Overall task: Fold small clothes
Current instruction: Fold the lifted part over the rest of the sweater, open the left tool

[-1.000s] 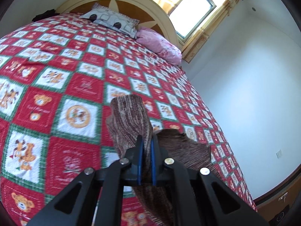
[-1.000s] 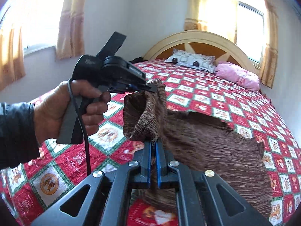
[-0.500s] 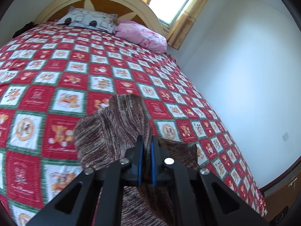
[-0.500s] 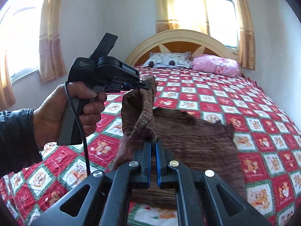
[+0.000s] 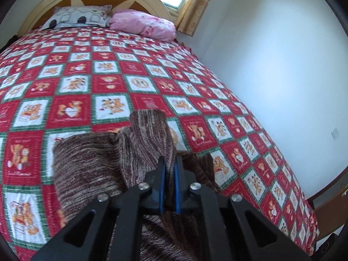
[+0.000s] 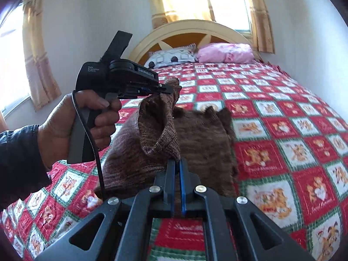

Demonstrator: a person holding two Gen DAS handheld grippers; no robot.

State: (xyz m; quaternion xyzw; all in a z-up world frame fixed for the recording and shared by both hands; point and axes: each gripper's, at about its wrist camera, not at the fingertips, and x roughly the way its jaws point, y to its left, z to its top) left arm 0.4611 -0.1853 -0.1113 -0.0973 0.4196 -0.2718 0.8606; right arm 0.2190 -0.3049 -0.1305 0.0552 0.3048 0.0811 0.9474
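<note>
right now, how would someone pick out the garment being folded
On the bed with the red teddy-bear quilt, look near the foot end, away from the pillows. The brown knit garment lies there, one edge pinched and lifted; it is the only plain dark cloth on the pattern.

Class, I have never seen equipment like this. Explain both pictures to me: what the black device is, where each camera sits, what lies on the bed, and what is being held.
No robot here: a person holds a pistol-grip tool in each hand. Each picture comes from a camera mounted on one tool, looking along its two fingers. The right view shows the left hand-held gripper in the person's left hand. The right hand-held gripper appears at that picture's bottom. Both are shut on a brown knitted garment, lifting one part while the rest lies on the red patchwork bedspread. Two pillows, one grey and one pink, lie by the headboard.
</note>
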